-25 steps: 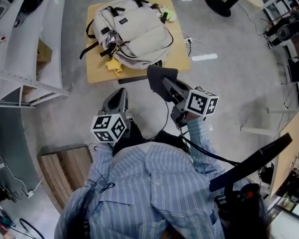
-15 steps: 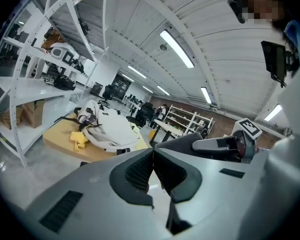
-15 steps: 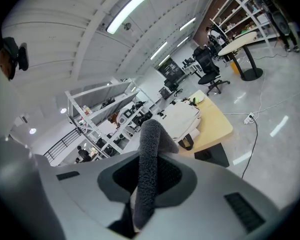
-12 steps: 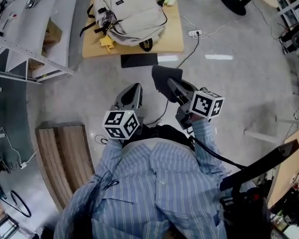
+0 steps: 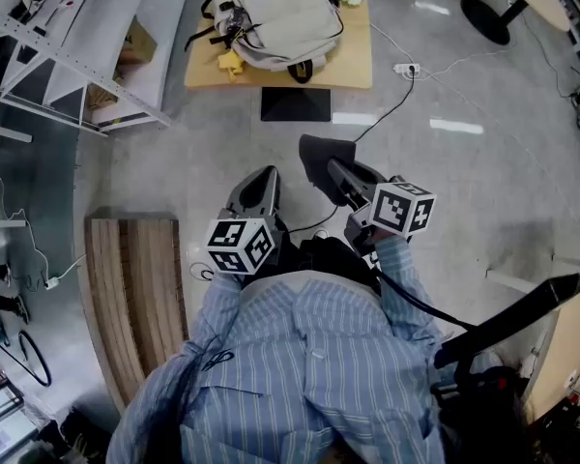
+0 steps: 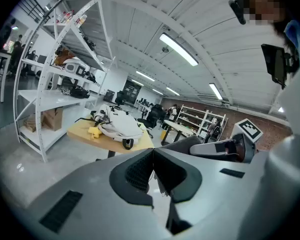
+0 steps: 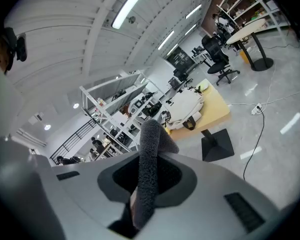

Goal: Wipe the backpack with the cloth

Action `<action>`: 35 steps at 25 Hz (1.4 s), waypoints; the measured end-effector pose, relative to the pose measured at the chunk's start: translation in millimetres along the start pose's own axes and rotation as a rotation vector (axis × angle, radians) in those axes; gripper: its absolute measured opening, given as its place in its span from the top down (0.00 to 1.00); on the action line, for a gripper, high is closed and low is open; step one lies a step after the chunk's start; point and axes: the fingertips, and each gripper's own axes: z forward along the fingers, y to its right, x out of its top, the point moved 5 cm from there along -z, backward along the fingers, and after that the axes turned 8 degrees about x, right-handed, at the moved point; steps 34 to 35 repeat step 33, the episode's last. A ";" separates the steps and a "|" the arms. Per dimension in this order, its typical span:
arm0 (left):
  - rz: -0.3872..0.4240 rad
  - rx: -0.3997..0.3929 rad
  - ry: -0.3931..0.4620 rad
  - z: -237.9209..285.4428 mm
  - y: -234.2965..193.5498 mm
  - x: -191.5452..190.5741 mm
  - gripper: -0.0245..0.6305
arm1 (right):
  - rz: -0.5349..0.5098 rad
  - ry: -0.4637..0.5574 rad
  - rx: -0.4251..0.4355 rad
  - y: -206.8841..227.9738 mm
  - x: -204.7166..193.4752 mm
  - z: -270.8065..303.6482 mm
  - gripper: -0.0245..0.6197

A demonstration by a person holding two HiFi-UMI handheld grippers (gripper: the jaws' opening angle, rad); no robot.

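Jaws on your right gripper (image 5: 336, 169) pinch the cloth (image 5: 321, 153), left gripper (image 5: 261, 180) is shut empty; backpack (image 5: 275, 13) lies well ahead of both, on the surface (image 5: 353, 66).

A polished grey concrete floor (image 5: 464, 191) stretched beneath strip lights (image 6: 178, 49) on a white ribbed ceiling (image 6: 140, 24). A yellow wooden desk (image 5: 358, 58) on a black base (image 5: 295, 104) stood beside white metal shelving (image 5: 77, 61); a slatted wooden bench (image 5: 135, 288) lay nearer.
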 end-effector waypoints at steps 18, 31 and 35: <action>0.009 -0.012 0.001 -19.1 -19.5 -3.6 0.96 | -0.044 -0.057 -0.038 -20.2 -29.7 10.1 0.88; 0.002 -0.002 0.002 -32.8 -34.5 -5.5 0.96 | -0.040 -0.081 -0.042 -26.7 -45.1 20.1 0.88; -0.001 0.001 0.002 -34.8 -36.9 -7.2 0.96 | -0.040 -0.089 -0.043 -27.0 -48.5 21.5 0.88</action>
